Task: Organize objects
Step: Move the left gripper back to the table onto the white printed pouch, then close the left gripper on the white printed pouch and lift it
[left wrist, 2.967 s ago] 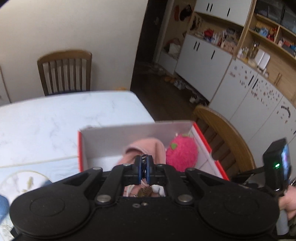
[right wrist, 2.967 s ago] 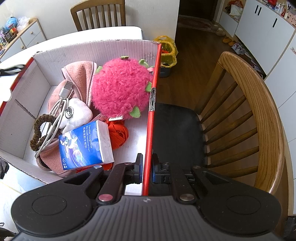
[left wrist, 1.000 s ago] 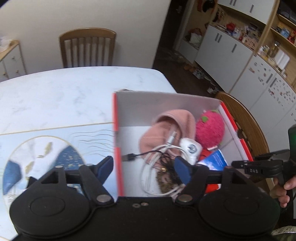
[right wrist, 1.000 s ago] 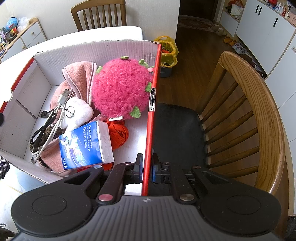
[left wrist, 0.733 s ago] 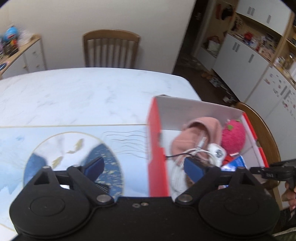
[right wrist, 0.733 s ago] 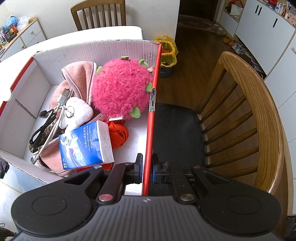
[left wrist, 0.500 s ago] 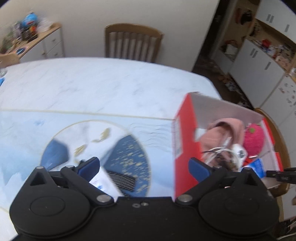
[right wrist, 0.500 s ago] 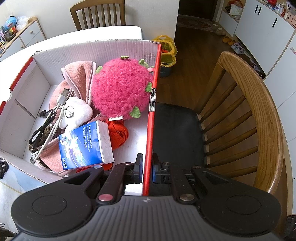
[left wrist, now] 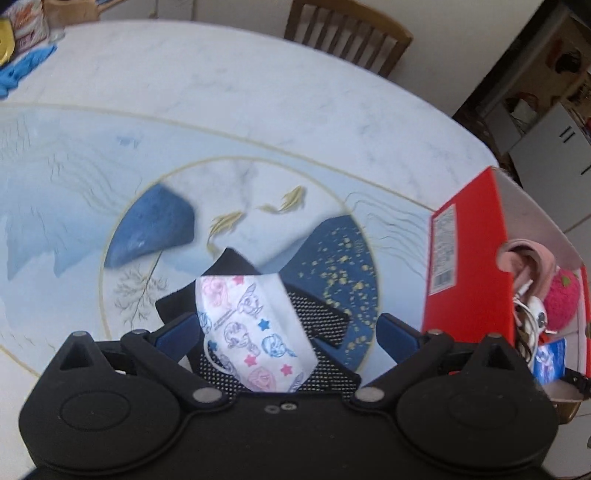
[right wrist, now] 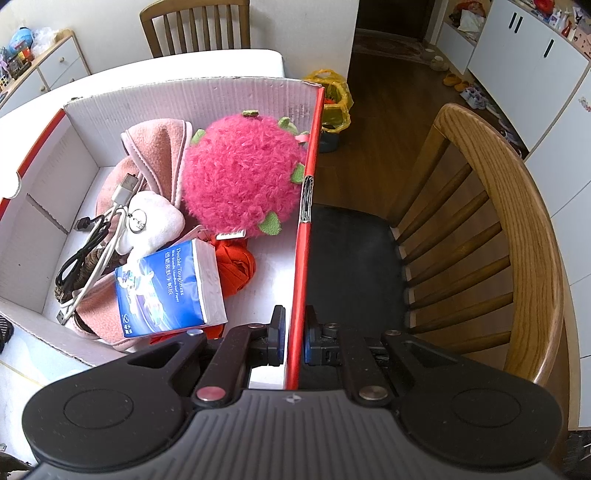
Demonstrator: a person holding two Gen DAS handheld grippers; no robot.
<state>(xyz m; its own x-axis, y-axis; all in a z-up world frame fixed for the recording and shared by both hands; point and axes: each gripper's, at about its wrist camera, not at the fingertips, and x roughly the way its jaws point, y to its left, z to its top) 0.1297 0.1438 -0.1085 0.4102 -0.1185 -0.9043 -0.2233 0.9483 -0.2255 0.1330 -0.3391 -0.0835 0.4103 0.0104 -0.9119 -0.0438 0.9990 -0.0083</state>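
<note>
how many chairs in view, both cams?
2. A slat-back chair stands at the table's far side, in both views. A curved-back chair is beside the box, right of the right claw. Others may be out of frame.

Left tongs (left wrist: 287, 330) are spread wide apart; right tongs (right wrist: 294, 335) are pinched nearly together on a thin edge.

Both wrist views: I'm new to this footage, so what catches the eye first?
The fuzzy pink plush ball stands out, sitting in the red-edged cardboard box beside a blue tissue pack; the right gripper is clamped on the box's wall. On the table, a cartoon-print face mask lies between the open left gripper's fingers.
</note>
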